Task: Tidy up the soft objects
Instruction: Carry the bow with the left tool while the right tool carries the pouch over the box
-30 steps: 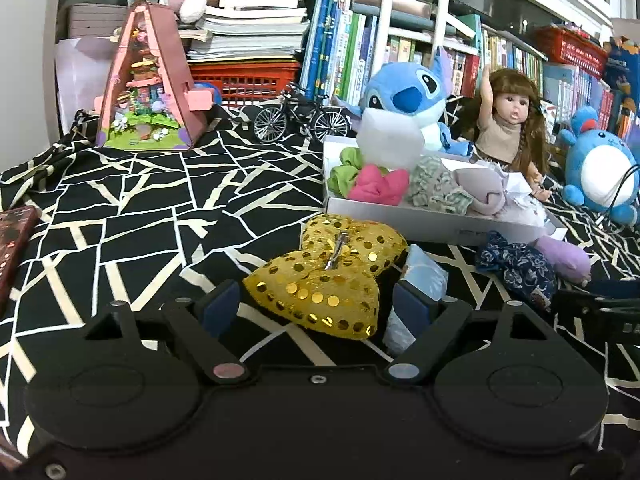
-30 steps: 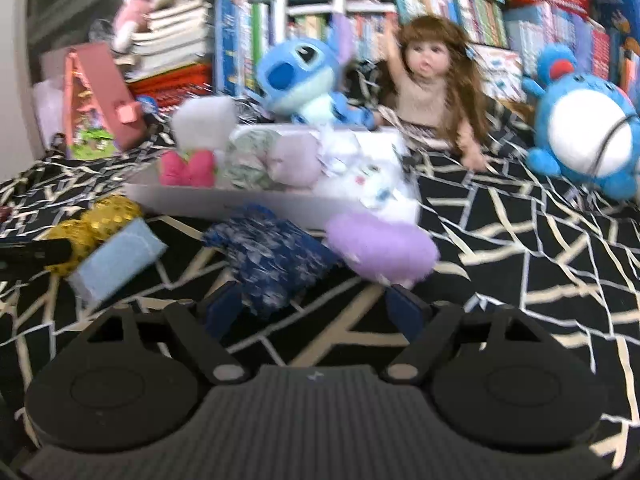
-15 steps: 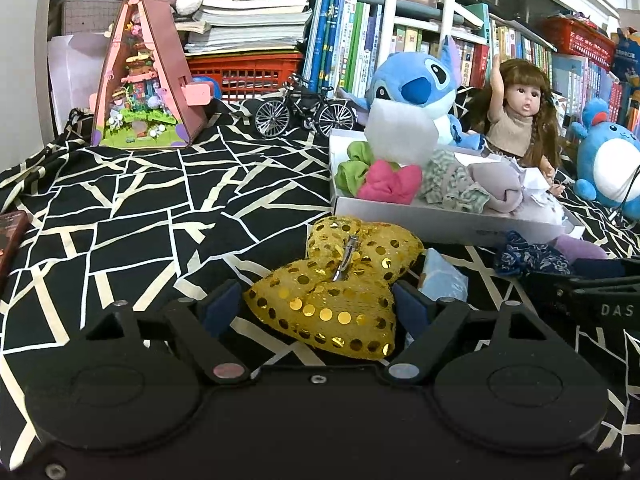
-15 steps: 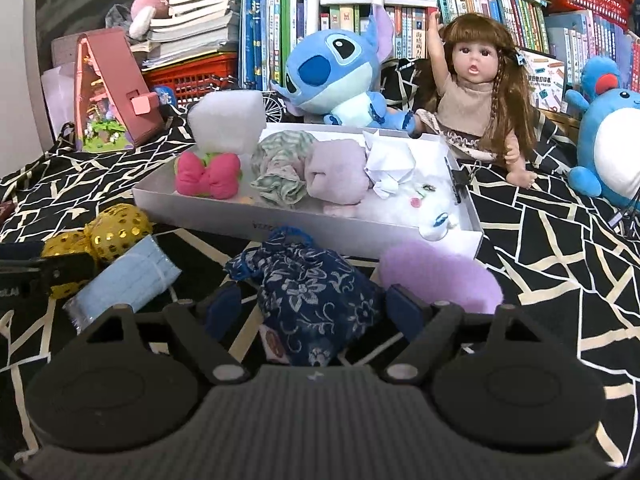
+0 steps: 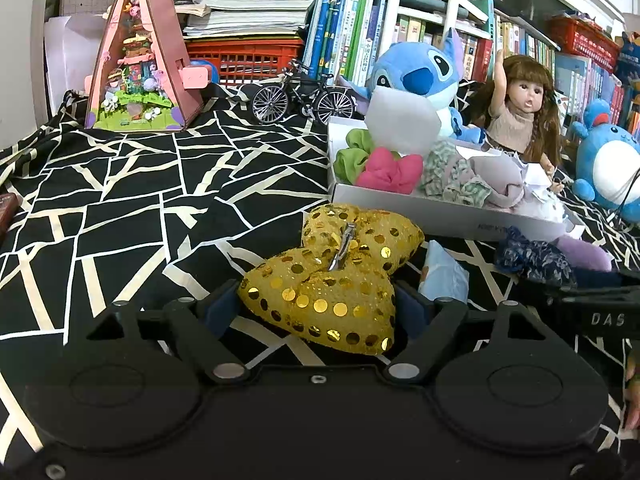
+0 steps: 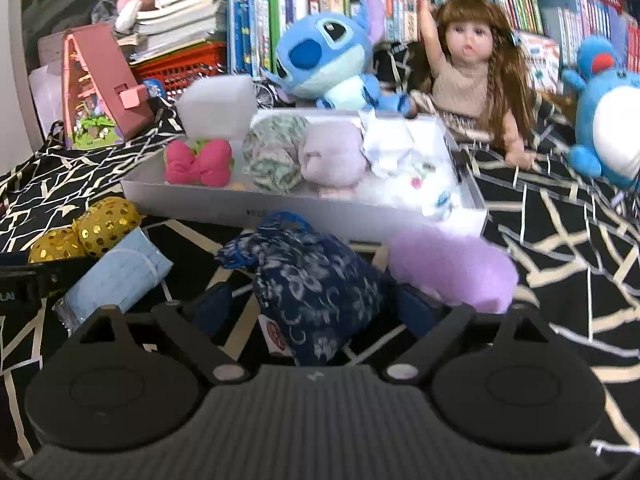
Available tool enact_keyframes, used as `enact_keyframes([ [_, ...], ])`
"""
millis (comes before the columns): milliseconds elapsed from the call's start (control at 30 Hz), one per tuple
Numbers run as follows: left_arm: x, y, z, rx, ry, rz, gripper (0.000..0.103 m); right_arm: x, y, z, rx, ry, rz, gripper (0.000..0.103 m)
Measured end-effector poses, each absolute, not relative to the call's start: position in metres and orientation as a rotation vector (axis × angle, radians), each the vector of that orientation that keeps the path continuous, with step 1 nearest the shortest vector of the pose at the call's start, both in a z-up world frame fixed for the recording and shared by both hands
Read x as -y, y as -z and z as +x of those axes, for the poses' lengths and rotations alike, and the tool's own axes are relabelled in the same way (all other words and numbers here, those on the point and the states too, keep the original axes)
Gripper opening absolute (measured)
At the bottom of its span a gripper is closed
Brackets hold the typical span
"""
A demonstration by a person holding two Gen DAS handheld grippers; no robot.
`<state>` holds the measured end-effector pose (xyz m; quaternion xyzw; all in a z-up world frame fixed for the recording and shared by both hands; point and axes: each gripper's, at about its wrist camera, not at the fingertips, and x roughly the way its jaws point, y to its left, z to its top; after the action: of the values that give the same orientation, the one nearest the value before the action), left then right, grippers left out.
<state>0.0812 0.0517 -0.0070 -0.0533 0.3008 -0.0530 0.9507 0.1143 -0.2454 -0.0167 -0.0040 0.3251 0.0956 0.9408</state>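
A gold sequin bow [image 5: 332, 280] lies on the black-and-white cloth between the fingers of my left gripper [image 5: 314, 306]. The pads stand close at its sides and do not squeeze it. A dark blue floral pouch [image 6: 316, 292] lies between the fingers of my right gripper [image 6: 312, 308], whose jaws are opening; a gap shows beside the pouch. A purple plush [image 6: 452, 268] and a light blue mask pack [image 6: 120, 276] lie next to the pouch. Behind them a white box [image 6: 320, 210] holds a pink bow, scrunchies and other soft pieces.
A blue Stitch plush [image 5: 416, 76], a doll [image 5: 520, 112] and a round blue plush [image 5: 612, 160] stand behind the box. A toy bicycle [image 5: 304, 98] and a pink triangular toy house [image 5: 140, 68] stand at the back left, before the bookshelves. The right gripper's body [image 5: 592, 304] reaches in from the right.
My left gripper moved forward, so the gold bow now lies between its fingers. My right gripper advanced onto the blue pouch and its jaws spread wider.
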Motion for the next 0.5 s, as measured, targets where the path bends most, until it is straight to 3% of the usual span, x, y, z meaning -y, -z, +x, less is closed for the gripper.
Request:
enact_keyframes([
  [400,-0.0529,0.0033,0.0861,-0.600,0.109,-0.106,0.079,0.2537,0.0136,0.1090,-0.634,-0.193,0.063,0.086],
  [500,-0.0517,0.0053,0.0877,-0.615,0.116,-0.107,0.067,0.2544,0.0141,0.1084,-0.635,-0.190,0.060,0.075],
])
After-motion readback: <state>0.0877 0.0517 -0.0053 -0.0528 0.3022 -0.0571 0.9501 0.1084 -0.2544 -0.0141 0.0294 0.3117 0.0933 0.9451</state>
